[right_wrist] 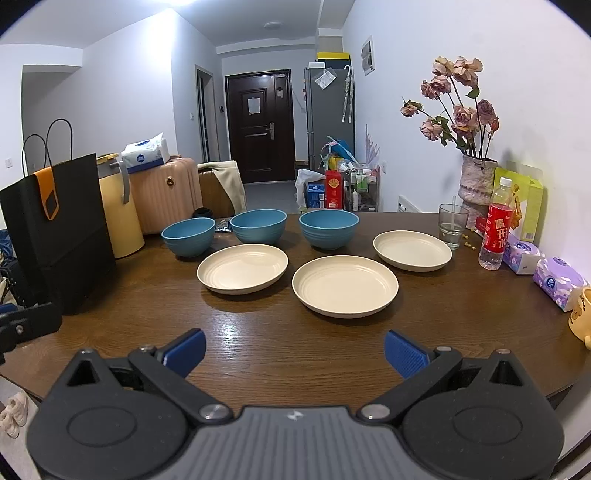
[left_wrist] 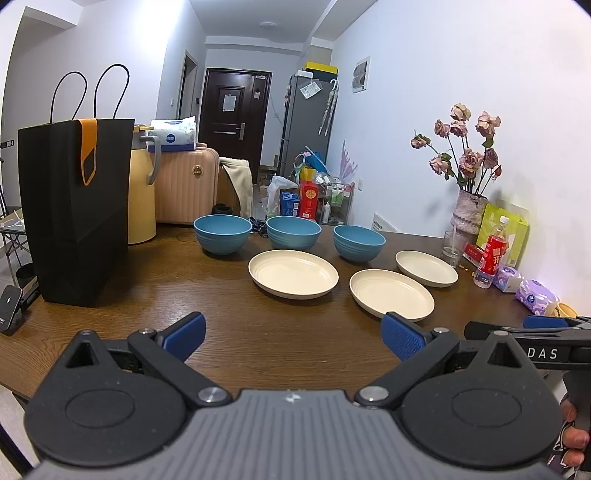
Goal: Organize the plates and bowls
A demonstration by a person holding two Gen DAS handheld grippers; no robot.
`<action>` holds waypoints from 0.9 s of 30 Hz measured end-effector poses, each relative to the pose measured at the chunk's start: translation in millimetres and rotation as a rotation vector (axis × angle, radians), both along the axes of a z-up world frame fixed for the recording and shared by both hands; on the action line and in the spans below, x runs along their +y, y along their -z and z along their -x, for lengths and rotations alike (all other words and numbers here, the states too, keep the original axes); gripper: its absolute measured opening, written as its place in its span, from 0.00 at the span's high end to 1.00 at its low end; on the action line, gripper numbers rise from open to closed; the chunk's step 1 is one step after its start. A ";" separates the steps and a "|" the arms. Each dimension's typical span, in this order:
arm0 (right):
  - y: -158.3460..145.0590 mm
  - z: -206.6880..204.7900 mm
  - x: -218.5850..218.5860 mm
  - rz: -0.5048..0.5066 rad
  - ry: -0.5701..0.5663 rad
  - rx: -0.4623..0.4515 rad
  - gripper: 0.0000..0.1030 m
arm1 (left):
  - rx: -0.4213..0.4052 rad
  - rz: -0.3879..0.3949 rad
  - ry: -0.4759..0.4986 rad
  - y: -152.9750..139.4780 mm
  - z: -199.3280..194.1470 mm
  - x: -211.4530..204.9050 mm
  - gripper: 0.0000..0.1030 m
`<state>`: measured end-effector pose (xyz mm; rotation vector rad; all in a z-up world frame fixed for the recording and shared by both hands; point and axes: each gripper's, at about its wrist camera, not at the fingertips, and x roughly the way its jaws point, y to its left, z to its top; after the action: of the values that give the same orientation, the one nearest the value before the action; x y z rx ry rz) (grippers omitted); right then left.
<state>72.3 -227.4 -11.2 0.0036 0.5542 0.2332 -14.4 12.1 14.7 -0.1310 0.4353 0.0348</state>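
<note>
My two grippers, left (left_wrist: 293,338) and right (right_wrist: 295,352), hang wide and empty over the table (right_wrist: 258,350); three plates (right_wrist: 345,285) lie apart before three bowls (right_wrist: 258,226). I'd pinch rims squarely.

Cool, even indoor light from above; ceiling (right_wrist: 177,3) blown out at top of right view. Glare patch on table (right_wrist: 236,332). Soft shadows under plates (right_wrist: 345,284). Strong fisheye bending, dark corners. Focus sharp throughout.
</note>
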 end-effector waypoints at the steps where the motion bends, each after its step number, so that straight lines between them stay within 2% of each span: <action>1: 0.0 0.0 0.0 0.000 0.000 0.000 0.00 | 0.000 0.000 0.000 0.0 0.0 0.1 0.00; 27: 4.1 -8.0 0.7 0.002 0.005 0.016 0.00 | 0.001 0.001 0.000 0.5 -1.0 -1.7 0.00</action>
<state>80.3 -226.7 -15.3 0.0053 0.5704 0.2279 -13.3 10.4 14.2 -0.1315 0.4363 0.0347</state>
